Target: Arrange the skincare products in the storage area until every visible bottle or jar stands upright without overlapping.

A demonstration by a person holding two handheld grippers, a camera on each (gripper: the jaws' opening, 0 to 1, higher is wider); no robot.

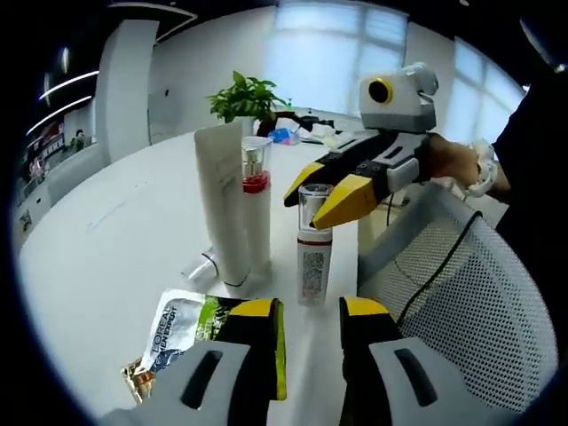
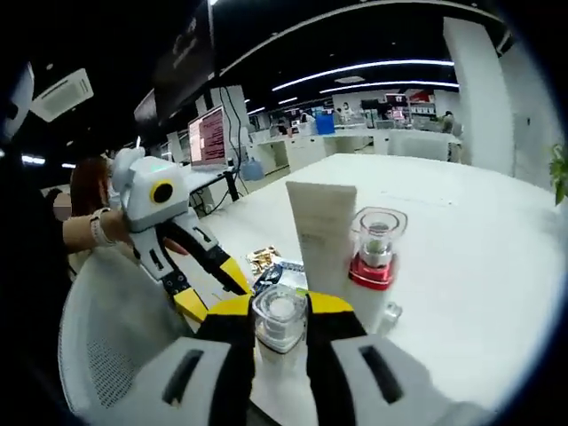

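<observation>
I think most of the job is done. The white tube (image 1: 224,206) stands up on the white table (image 1: 106,240), and the red-collared bottle (image 1: 256,200) stands just beside it. My right tongs (image 1: 328,197) pinch the clear cap of the spray bottle (image 1: 312,257), which also stands up, close to the other two. In the right gripper view that cap sits right between the yellow tips.

What is left: a small clear cap (image 1: 201,267) lies on its side by the tube. A green sachet (image 1: 182,324) lies flat, touching my left tongs (image 1: 311,333). Those tongs are spread apart and hold nothing. The spray bottle stands just ahead of them.
</observation>
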